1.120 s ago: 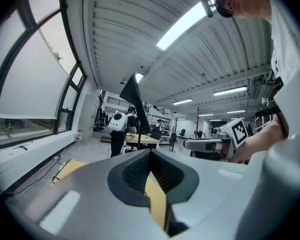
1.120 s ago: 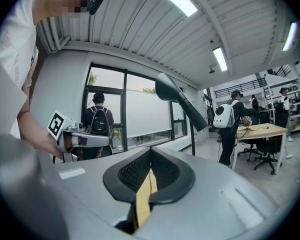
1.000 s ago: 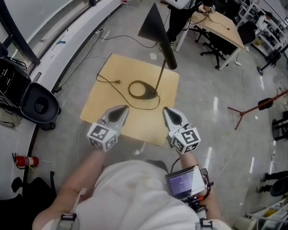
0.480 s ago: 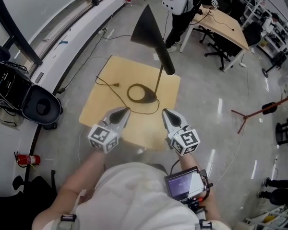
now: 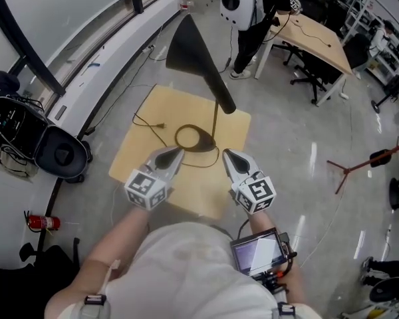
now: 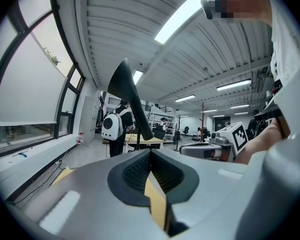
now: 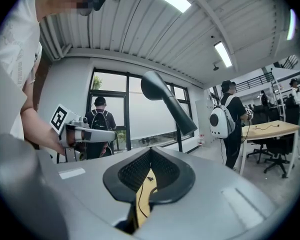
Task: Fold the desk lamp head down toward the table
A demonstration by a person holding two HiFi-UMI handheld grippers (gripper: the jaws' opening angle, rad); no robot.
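So: nothing done yet. Black cone-shaped desk lamp head (image 5: pixel 198 57) stands raised on its thin stem, ahead of and above both grippers, over the square pale wooden table (image 5: pixel 130 159). Left gripper (image 5: pixel 175 151) and right gripper (image 5: pixel 227 153) are pressed together, empty, touching nothing. Whole fold left to do.

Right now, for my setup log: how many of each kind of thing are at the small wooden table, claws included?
Desk lamp: 1
Wooden table: 1
Power cord: 1
Claws: 2, left claw and right claw
Total: 5
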